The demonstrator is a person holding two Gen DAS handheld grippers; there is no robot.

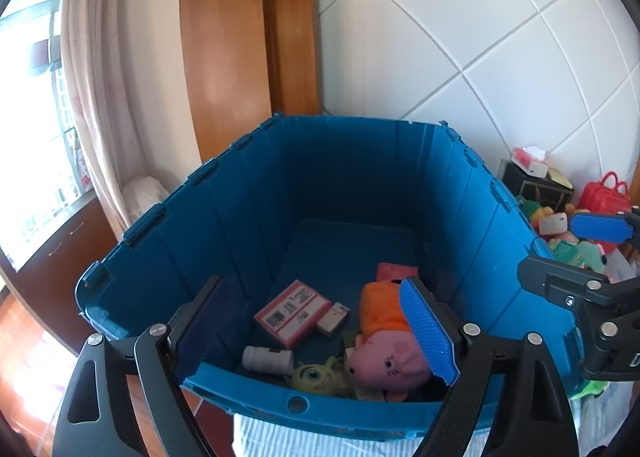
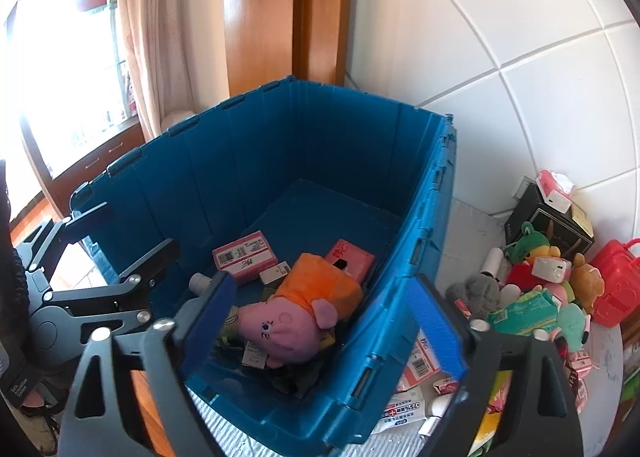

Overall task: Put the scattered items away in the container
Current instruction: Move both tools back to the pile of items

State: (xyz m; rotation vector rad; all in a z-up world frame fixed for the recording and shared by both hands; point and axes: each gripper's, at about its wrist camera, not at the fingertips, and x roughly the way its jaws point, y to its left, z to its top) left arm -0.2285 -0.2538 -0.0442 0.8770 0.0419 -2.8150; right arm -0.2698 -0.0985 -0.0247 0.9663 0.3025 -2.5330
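Hovering over the blue crate [image 1: 360, 185], both grippers hang with jaws spread wide and nothing between them. No earlier picture, so just the state: open, empty, pads clear of everything.

Left gripper [image 1: 316, 333] sits at the near rim, looking down into the crate. Its right pad [image 1: 428, 333] shows bright blue, its left pad in shadow. Right gripper [image 2: 324, 321] straddles the crate's right wall, one finger over the inside, the other over the worktop [image 2: 472, 233] outside.

Down in the crate, the pink pig [image 2: 288, 325] in its orange dress lies near the front, head toward the near wall, touching neither gripper. Beside it, a green one-eyed toy [image 1: 316, 377] is tucked against the near wall, with a white bottle [image 1: 267, 359] lying on its side just to the left. Further in sits a pink barcode box [image 1: 292, 313], a small white box [image 1: 333, 319] right next to it, and a red box [image 2: 350, 259] under the pig's far end.

Out on the worktop to the right, plenty is waiting: a heap of plush toys [image 2: 536, 277], a grey toy [image 2: 476, 293], a green packet [image 2: 524, 311], a red case [image 2: 616, 289], and a black box [image 2: 556, 225] against the tiled wall [image 2: 500, 37] with a pink tissue pack [image 2: 554, 185] on top. Near the crate's wall lie flat packets [image 2: 416, 405] and a pink carton [image 2: 420, 365].
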